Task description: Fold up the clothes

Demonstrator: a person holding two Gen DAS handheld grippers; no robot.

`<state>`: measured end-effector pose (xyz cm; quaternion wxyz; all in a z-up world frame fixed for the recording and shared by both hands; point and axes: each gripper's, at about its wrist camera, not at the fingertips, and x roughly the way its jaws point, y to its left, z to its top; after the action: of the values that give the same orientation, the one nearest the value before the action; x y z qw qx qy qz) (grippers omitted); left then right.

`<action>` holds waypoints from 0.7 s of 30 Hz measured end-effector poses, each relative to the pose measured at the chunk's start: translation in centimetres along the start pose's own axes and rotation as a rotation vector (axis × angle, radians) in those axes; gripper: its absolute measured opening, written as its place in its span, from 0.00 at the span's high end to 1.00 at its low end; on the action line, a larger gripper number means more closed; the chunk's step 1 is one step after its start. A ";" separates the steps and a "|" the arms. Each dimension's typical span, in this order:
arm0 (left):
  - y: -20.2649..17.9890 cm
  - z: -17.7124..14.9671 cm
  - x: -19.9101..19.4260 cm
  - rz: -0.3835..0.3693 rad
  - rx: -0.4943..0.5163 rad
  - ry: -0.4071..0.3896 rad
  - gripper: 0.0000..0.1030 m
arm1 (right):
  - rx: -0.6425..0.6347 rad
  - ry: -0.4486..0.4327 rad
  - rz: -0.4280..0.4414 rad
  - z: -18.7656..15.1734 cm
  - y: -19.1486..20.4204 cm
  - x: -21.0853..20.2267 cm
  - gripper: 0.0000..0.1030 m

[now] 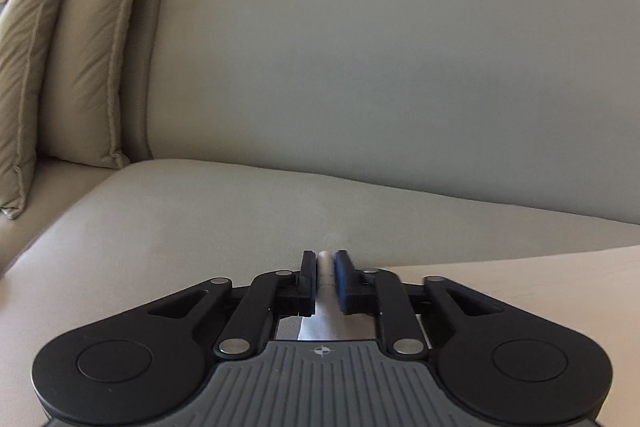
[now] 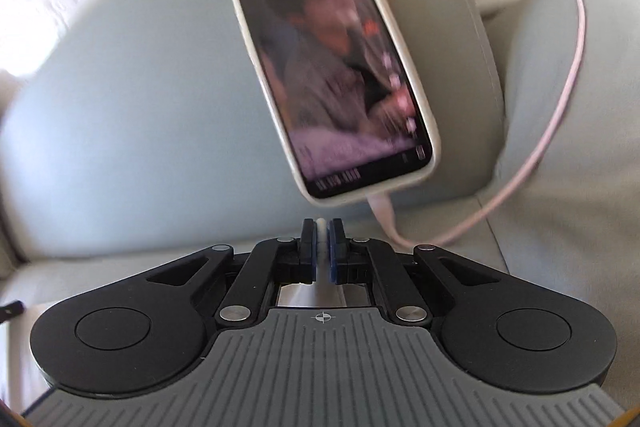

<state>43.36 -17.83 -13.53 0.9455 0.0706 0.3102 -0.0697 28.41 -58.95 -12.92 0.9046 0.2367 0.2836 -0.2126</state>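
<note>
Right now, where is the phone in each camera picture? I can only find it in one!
Left wrist view: the phone is not in it; only the sofa backrest and two cushions show.
Right wrist view: the phone fills the upper middle, tilted, propped against the sofa, with a pink cable plugged into its bottom.
Shared landmark: the pale grey-green sofa backrest behind each gripper.

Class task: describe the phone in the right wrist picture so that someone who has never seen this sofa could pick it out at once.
Start at the pale grey-green sofa back. Leaning against it, tilted, just above the right gripper, is the phone in a whitish case. It is the only thing with a lit screen, and a pink cable plugs into its bottom edge and loops off to the right.
</note>
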 end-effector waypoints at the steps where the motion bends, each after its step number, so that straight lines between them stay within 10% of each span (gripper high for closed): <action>1: 0.2 0.2 -0.9 0.011 -0.023 -0.001 0.67 | 0.012 0.004 -0.012 0.1 0.3 -0.2 0.84; 3: 0.7 0.6 -2.8 0.030 -0.068 -0.003 0.65 | 0.047 -0.001 -0.035 0.5 0.7 -1.4 0.64; 11: 5.1 0.7 -18.5 -0.173 -0.239 0.005 0.50 | 0.186 -0.105 0.097 1.4 1.0 -18.0 0.58; 18: 6.1 -1.9 -34.1 -0.335 -0.185 0.005 0.29 | 0.118 -0.102 0.190 -0.1 1.2 -37.0 0.43; 21: 3.9 -5.8 -37.7 -0.329 -0.098 0.051 0.21 | 0.063 -0.094 0.227 -1.8 1.1 -43.1 0.16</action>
<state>10.62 -9.65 4.70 0.9155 -0.0255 0.3445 -0.2063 -4.02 -46.27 12.53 0.9273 0.2853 0.2056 -0.1284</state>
